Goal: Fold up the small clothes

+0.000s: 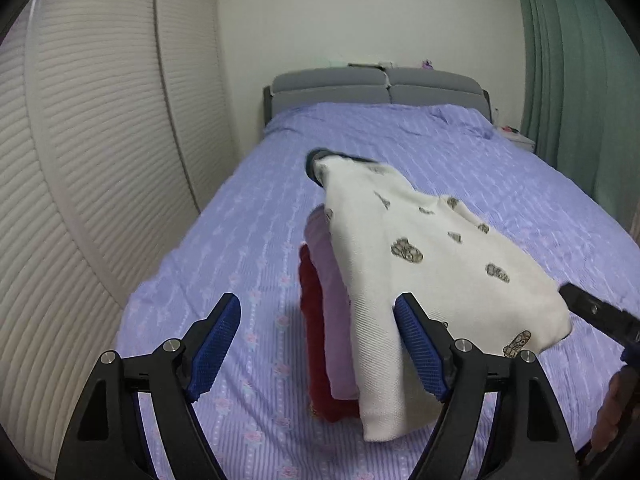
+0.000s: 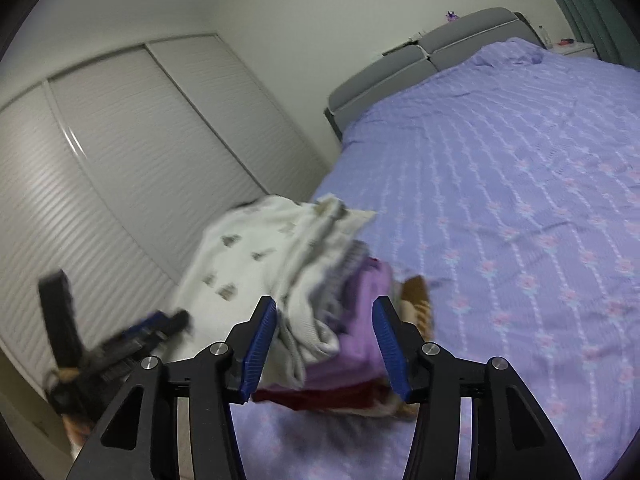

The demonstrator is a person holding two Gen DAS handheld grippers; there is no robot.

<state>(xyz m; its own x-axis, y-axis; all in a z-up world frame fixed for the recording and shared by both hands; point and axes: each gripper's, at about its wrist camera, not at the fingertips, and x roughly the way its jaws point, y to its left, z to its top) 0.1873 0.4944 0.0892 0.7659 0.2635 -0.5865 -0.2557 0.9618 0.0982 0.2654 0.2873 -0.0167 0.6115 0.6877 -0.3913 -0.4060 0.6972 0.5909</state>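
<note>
On the bed [image 1: 248,208], cream garment [image 1: 420,264] overhangs stacked clothes [image 1: 320,340].

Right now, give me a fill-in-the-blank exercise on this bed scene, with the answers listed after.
1. The white printed garment lies on ____ of the stack of folded clothes.
2. The bedspread is ____ in colour.
3. The bottom garment of the stack, seen from the left wrist, is ____.
4. The pads of the left gripper are ____ in colour.

Missing words: top; purple; red; blue
</note>
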